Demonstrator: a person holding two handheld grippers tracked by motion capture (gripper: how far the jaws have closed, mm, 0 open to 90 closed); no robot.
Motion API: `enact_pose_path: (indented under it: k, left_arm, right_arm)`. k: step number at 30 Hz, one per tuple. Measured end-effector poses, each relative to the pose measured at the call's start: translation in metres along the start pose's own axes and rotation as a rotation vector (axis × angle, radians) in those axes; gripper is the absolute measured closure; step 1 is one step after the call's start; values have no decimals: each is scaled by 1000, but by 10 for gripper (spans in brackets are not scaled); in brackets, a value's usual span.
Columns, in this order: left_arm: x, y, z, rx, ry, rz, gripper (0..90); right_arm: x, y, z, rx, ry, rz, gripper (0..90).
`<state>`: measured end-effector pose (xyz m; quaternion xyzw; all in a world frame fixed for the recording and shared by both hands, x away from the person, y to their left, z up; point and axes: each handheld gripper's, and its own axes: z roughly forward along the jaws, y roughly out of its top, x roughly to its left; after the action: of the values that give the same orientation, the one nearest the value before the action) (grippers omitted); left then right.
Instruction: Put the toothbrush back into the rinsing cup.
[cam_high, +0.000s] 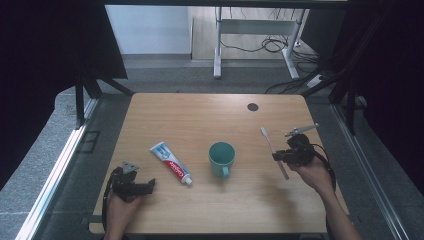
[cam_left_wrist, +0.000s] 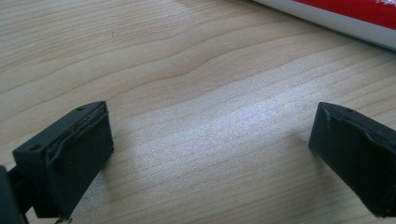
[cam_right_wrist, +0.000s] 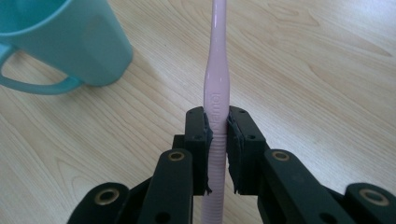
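Note:
A pale pink toothbrush (cam_high: 271, 147) (cam_right_wrist: 217, 79) is clamped by its handle in my right gripper (cam_high: 280, 156) (cam_right_wrist: 218, 135), which is shut on it at the right of the table. The brush head points away toward the far side. A teal mug (cam_high: 221, 157) (cam_right_wrist: 70, 42) stands upright in the middle of the table, to the left of that gripper, handle toward the near edge. A toothpaste tube (cam_high: 171, 163) (cam_left_wrist: 345, 16) lies flat left of the mug. My left gripper (cam_high: 150, 184) (cam_left_wrist: 210, 158) rests near the front left corner, open, with bare wood between its jaws.
The wooden table (cam_high: 200, 115) has a dark round cable hole (cam_high: 253, 106) at the back right. Beyond the far edge stand a white desk frame (cam_high: 218, 50) and loose cables (cam_high: 272, 45) on the floor. Dark curtains flank both sides.

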<state>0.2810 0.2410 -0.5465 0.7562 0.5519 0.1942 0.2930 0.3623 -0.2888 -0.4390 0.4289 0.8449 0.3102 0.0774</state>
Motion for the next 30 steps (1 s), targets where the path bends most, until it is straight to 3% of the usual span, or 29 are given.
enact_pose_path:
  k: [30]
  left_arm:
    - [0,0,0,1,0,1,0]
  right_arm:
    - [38,12,1,-175,50,-94,786]
